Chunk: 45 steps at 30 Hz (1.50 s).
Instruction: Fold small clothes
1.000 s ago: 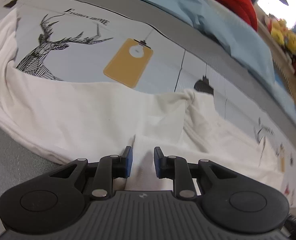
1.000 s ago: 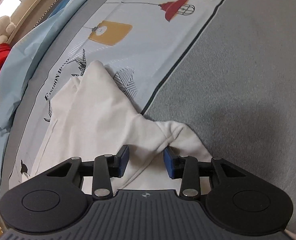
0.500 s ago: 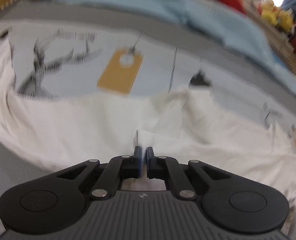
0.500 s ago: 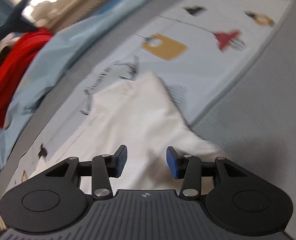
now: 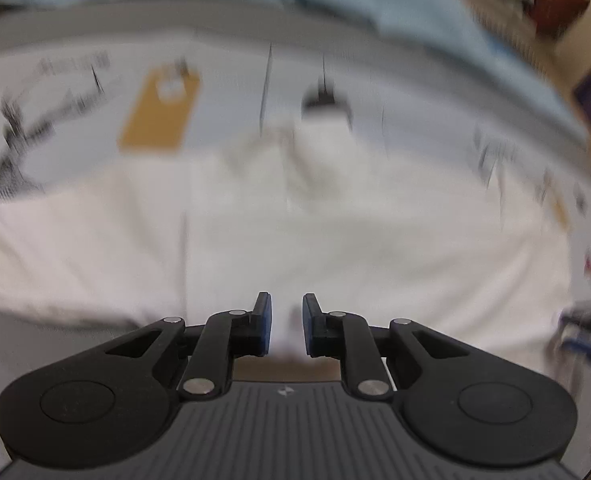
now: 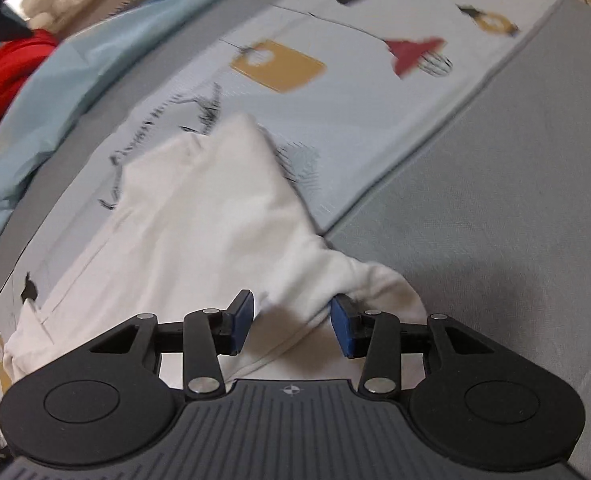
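At the bottom of my left wrist view the left gripper point(image 5: 287, 324) has its blue pads point(image 5: 264, 322) a narrow gap apart, with pale cloth showing between them; half a second ago they were nearly shut on that fold, so I read this as a let-go, or at least a slackened grip, though the blur keeps me from saying whether the pads still touch fabric. The white garment point(image 5: 335, 240) fills the middle of that frame from edge to edge, smeared by motion, which tells me my left hand is travelling fast. In the right wrist view, the right gripper point(image 6: 291, 326) sits at the lower centre with its jaws wide apart, as they were a moment back, straddling a bunched corner of the same white garment point(image 6: 199, 216) without pinching it. Beyond it the cloth runs up toward the middle of the frame in a loose peak, lying on the printed sheet point(image 6: 335, 112) and spilling over its dark border onto the grey mattress cover point(image 6: 515, 200) at right. Farthest off, at upper left, are the light blue bedding point(image 6: 55, 92) and a red cloth point(image 6: 3, 72). My judgement: neither hand holds firmly now, so the fold is only partly made and a fresh grasp is needed.
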Tool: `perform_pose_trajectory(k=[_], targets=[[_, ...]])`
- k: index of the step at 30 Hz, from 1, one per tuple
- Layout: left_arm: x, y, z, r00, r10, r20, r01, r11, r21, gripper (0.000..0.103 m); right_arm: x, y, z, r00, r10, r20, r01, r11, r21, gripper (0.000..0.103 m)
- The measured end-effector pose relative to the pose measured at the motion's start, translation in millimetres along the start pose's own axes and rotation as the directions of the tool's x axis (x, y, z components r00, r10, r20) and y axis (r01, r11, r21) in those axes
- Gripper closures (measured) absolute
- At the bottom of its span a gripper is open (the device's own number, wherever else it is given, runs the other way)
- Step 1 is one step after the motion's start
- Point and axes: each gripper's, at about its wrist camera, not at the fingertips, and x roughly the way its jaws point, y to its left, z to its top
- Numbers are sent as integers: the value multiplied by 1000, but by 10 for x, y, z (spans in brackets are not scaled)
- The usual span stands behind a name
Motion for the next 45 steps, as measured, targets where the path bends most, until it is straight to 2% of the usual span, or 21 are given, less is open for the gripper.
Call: perform_pose_trajectory(k=[2, 4, 7, 9, 13, 16, 20, 21, 24, 26, 28, 30, 32, 34, 37, 38, 39, 42, 43, 44, 45], targets=[[150, 0, -86, 997, 46, -63, -44, 998, 36, 85, 56, -30, -28, 999, -5, -35, 6, 1000, 25, 58], [91, 9, -76, 998, 41, -45, -39, 998, 41, 84, 67, -25, -51, 999, -13, -37, 14, 999, 30, 58], [-158, 109, 2, 998, 6, 56, -6, 1000, -6, 76, -17, 82, -60, 1000, 5, 13, -4, 1000, -11, 58], [-302, 238, 62, 992, 16, 127, -8, 998, -62, 70, -85, 170, -63, 998, 28, 49, -26, 999, -43, 57], [-491, 652, 163, 968, 96, 230, -45, 975, -218, 70, -183, 341, -114, 993, 77, 86, -66, 990, -123, 56], [-594, 1116, 197, 947, 157, 281, -54, 938, -342, 70, -222, 448, -151, 989, 114, 95, -97, 980, -173, 57], [-768, 1771, 205, 915, 222, 336, -62, 902, -426, 70, -296, 599, -201, 981, 151, 121, -117, 962, -246, 57], [-813, 1947, 163, 905, 245, 347, -74, 895, -441, 70, -313, 625, -211, 979, 168, 117, -134, 957, -256, 62], [-844, 2447, 73, 883, 310, 351, -94, 852, -516, 70, -372, 692, -233, 971, 211, 112, -172, 943, -284, 74], [-858, 2787, -7, 874, 351, 336, -89, 795, -600, 71, -404, 744, -264, 968, 221, 116, -177, 935, -306, 75], [-837, 3054, -100, 876, 359, 324, -52, 736, -675, 71, -423, 792, -303, 967, 228, 117, -180, 929, -325, 75], [-771, 3241, -163, 888, 340, 309, -16, 695, -719, 71, -426, 846, -348, 966, 231, 116, -179, 921, -345, 75], [-700, 3310, -168, 897, 327, 297, -12, 690, -724, 71, -411, 897, -392, 967, 229, 110, -177, 918, -355, 75], [-639, 3338, -148, 898, 329, 291, -27, 703, -711, 71, -390, 922, -416, 969, 227, 96, -181, 919, -349, 75], [-583, 3403, -158, 903, 314, 295, -10, 700, -714, 73, -368, 934, -436, 971, 225, 80, -186, 922, -339, 75], [-570, 3405, -165, 904, 309, 295, -5, 699, -716, 89, -368, 940, -443, 972, 224, 76, -187, 923, -335, 75], [-560, 3404, -180, 903, 320, 286, -17, 693, -721, 97, -369, 943, -447, 972, 222, 74, -186, 924, -334, 75], [-675, 3327, -152, 891, 410, 197, -127, 641, -757, 99, -387, 939, -448, 974, 213, 73, -177, 926, -334, 74], [-746, 3283, -144, 887, 414, 206, -115, 628, -769, 99, -393, 928, -444, 975, 209, 74, -174, 928, -330, 74], [-829, 3213, -125, 879, 424, 218, -112, 628, -770, 99, -392, 915, -437, 976, 203, 72, -169, 930, -326, 74], [-932, 3103, -89, 863, 449, 232, -128, 638, -759, 100, -390, 899, -430, 978, 195, 70, -163, 932, -323, 74]])
